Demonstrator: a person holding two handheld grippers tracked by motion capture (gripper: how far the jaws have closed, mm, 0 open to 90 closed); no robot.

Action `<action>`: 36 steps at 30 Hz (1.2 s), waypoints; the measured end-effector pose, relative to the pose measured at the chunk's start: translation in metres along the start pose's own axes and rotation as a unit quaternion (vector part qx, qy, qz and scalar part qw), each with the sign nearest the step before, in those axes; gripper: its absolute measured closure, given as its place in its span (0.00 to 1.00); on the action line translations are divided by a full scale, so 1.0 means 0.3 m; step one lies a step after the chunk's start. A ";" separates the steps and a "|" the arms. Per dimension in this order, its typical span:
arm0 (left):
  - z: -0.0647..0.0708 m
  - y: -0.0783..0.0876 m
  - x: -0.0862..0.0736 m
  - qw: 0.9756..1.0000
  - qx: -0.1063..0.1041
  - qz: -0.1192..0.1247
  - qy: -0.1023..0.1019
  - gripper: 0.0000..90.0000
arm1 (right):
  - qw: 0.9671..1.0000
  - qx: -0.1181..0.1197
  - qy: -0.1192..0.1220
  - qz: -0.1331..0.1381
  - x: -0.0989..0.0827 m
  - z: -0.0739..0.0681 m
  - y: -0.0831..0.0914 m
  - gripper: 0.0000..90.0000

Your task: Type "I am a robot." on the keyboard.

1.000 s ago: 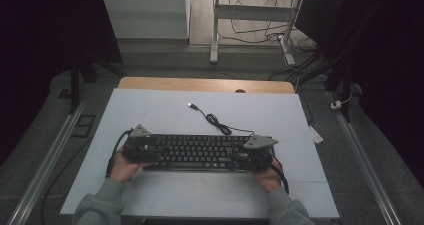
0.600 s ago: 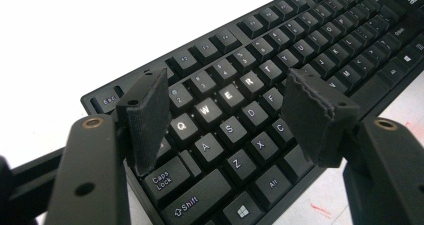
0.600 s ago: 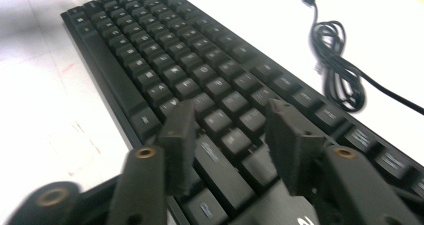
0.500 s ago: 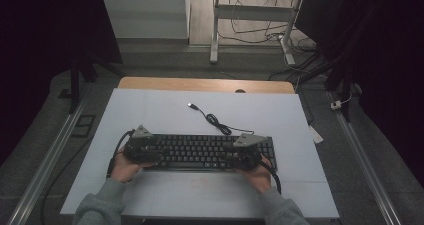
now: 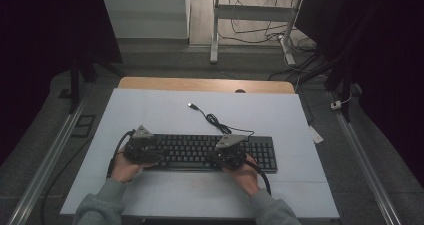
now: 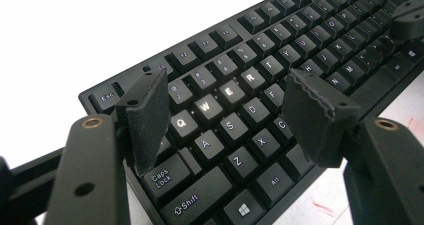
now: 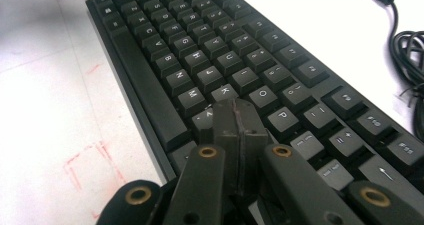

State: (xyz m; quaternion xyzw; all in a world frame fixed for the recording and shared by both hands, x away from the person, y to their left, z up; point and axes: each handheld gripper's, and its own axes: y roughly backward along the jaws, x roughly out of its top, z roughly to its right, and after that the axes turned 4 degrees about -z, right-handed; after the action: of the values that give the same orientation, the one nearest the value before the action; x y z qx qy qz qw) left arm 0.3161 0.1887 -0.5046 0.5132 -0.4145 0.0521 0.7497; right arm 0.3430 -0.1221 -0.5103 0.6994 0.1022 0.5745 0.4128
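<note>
A black keyboard (image 5: 200,151) lies on the white table mat, its cable (image 5: 214,119) curling off toward the far side. My left gripper (image 6: 227,107) hovers open over the keyboard's left end, its pads (image 6: 147,116) straddling the Q, W, A, S keys with nothing held. My right gripper (image 7: 239,116) is over the right half of the letter keys, near K and L; its jaws have just been closing and now meet with nothing between them. From above, the left gripper (image 5: 142,147) and the right gripper (image 5: 227,152) sit on the keyboard.
The keyboard (image 7: 210,50) cable's USB plug (image 5: 192,105) lies loose on the mat (image 5: 150,110) behind the keyboard. A wooden table edge (image 5: 200,84) shows at the far side. Metal rails (image 5: 45,160) flank the table, with desk legs and floor cables beyond.
My right gripper has slid left along the keyboard from its right end toward the middle and its jaws have closed. The left gripper has stayed in place.
</note>
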 end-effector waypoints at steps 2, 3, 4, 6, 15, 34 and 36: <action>-0.001 -0.001 -0.001 1.000 0.000 -0.001 0.000 0.40 | 1.000 0.000 0.000 -0.004 0.001 0.000 -0.009 1.00; -0.002 -0.001 -0.001 1.000 0.000 -0.001 0.000 0.40 | 1.000 -0.001 0.000 -0.006 0.001 -0.001 -0.011 1.00; -0.002 0.000 -0.002 1.000 0.000 -0.001 0.000 0.40 | 1.000 0.000 -0.001 -0.007 0.000 -0.001 -0.013 1.00; -0.003 0.000 -0.002 1.000 0.000 -0.001 0.001 0.40 | 1.000 0.000 -0.001 -0.009 -0.001 -0.001 -0.016 1.00; -0.003 -0.002 -0.003 1.000 0.002 -0.002 0.000 0.40 | 1.000 0.000 -0.002 -0.013 -0.005 0.000 -0.026 1.00; -0.012 -0.010 -0.003 1.000 0.002 -0.004 0.002 0.39 | 0.999 -0.033 -0.013 0.032 -0.011 0.046 0.043 0.89; -0.015 -0.013 -0.002 1.000 0.001 -0.004 0.003 0.39 | 0.998 -0.041 -0.019 0.040 -0.018 0.059 0.057 0.83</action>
State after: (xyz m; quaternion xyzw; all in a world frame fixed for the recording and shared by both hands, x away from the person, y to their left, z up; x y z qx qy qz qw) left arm 0.3203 0.1908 -0.5085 0.5154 -0.4096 0.0508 0.7510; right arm 0.3513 -0.1445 -0.5021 0.6959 0.0427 0.5810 0.4200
